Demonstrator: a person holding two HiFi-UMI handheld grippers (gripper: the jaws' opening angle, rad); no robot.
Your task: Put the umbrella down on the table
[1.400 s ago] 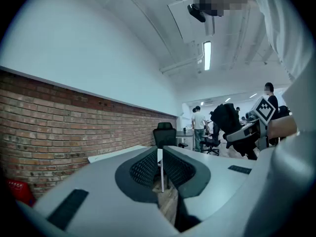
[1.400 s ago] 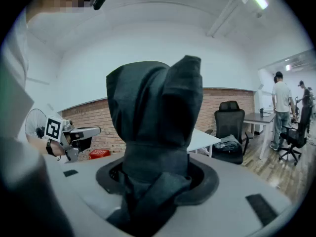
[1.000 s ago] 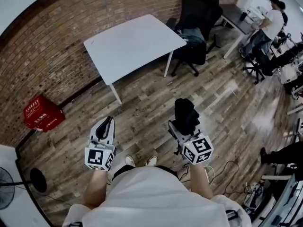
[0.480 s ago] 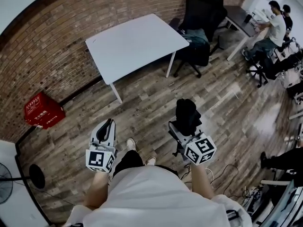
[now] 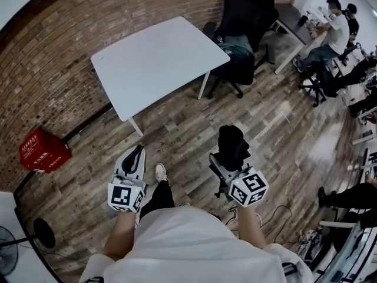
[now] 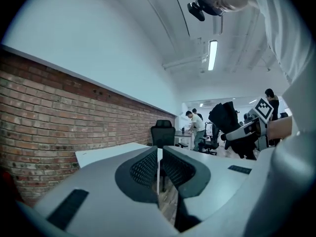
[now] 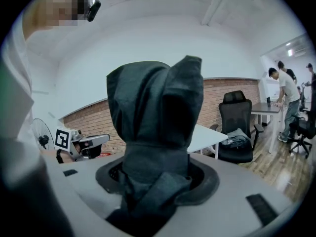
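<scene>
Right gripper (image 5: 227, 158) is clenched on a folded dark grey-black fabric umbrella (image 5: 231, 139). In the right gripper view the bundle (image 7: 154, 117) is seen pinched between both jaws, with its crumpled upper part sticking out past the tips and loose folds hanging below them. The umbrella is held in the air over the wooden plank floor (image 5: 188, 125), well apart from the white rectangular table (image 5: 154, 56). Nothing is seen lying on the tabletop.

Left gripper (image 5: 136, 151) is closed and empty. In the left gripper view the two ribbed pads (image 6: 147, 168) are brought together with only a thin slit between them, and nothing is caught there. The white table is seen beyond those jaws, in front of the red brick wall (image 6: 44, 107).

Both grippers are held out in front of the person's body, marker cubes nearest the camera. A white shoe (image 5: 160, 171) is seen on the floor between them.

A black office chair (image 5: 242, 22) with a greyish garment on its seat is placed just beside the table's right edge. A red plastic crate (image 5: 41, 149) is set on the floor by the wall, left of the table. People (image 5: 336, 31) are seen at a desk in the far upper right.
</scene>
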